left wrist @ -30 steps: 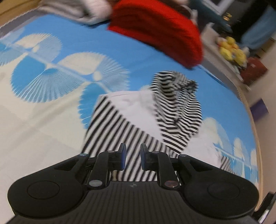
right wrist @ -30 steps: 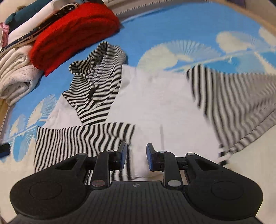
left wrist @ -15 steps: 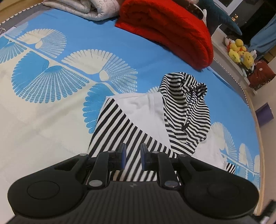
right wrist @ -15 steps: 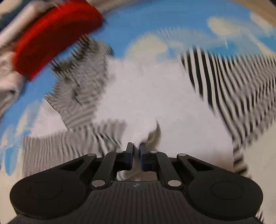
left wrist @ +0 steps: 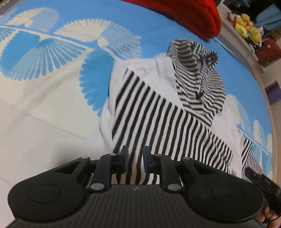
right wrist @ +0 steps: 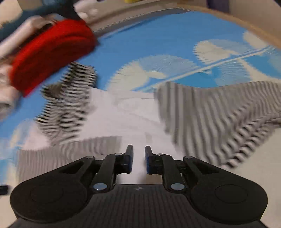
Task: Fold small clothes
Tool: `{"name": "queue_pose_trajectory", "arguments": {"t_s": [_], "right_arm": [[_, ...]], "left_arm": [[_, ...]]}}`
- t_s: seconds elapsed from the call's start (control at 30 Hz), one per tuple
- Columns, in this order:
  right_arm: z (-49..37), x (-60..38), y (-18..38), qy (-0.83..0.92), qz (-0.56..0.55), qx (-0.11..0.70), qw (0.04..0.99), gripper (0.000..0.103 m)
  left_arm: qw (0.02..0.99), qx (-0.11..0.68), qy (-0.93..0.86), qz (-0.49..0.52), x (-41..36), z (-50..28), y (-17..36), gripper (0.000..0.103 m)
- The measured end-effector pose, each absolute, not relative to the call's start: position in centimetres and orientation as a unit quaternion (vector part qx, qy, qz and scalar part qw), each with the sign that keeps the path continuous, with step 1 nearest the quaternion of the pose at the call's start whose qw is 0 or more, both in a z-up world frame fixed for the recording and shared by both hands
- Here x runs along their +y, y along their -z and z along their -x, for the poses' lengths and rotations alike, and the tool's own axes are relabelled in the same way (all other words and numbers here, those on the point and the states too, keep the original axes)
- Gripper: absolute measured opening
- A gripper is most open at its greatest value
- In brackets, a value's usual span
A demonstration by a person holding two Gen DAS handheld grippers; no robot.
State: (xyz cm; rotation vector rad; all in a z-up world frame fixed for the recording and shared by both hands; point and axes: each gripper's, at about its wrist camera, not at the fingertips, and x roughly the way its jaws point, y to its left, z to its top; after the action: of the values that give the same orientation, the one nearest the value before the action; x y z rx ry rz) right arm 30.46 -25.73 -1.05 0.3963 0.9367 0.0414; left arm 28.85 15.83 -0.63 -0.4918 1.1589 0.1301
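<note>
Hoodie (left wrist: pixel 158 112), white in the body with black-striped sleeves and hood, lies spread on a bed's blue-and-white sheet (left wrist: pixel 52 73), just short of a red folded blanket (left wrist: pixel 193 15). Over its striped sleeve (left wrist: pixel 158 133) the left tool (left wrist: pixel 135 157) hangs, its jaws a narrow gap apart with cloth showing beneath them but no visible pinch. The right tool (right wrist: pixel 139 157), in a heavily blurred view, hovers at the white body (right wrist: pixel 123 114); its jaws have just been opening from a near-closed position, and nothing is seen held between them. With so slim a gap, either tool may well skate over the fabric and miss it, or nip only the top layer. Dragging one layer could pull the sleeve askew and crease the fold.
</note>
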Motion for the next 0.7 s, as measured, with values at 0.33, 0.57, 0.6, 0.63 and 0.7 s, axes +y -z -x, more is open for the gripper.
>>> {"name": "queue_pose_trajectory", "arguments": {"t_s": [0.33, 0.57, 0.6, 0.63, 0.7], "right_arm": [[-31.6, -26.7, 2.4, 0.007, -0.195, 0.524, 0.829, 0.032], [-31.5, -29.0, 0.2, 0.029, -0.197, 0.491, 0.848, 0.035], [-31.2, -29.7, -0.1, 0.033, -0.198, 0.488, 0.849, 0.035], [-31.1, -30.6, -0.4, 0.038, -0.201, 0.484, 0.851, 0.035], [-30.6, -32.5, -0.9, 0.056, -0.205, 0.474, 0.855, 0.035]], "left_arm": [[0.803, 0.561, -0.072, 0.19, 14.2, -28.4, 0.9, 0.022], [0.83, 0.532, -0.012, 0.169, 10.1, -28.6, -2.8, 0.032], [0.831, 0.532, -0.007, 0.166, 9.7, -28.6, -2.9, 0.032], [0.832, 0.531, -0.005, 0.163, 9.4, -28.5, -2.9, 0.032], [0.834, 0.53, -0.005, 0.155, 8.7, -28.5, -2.7, 0.033]]}}
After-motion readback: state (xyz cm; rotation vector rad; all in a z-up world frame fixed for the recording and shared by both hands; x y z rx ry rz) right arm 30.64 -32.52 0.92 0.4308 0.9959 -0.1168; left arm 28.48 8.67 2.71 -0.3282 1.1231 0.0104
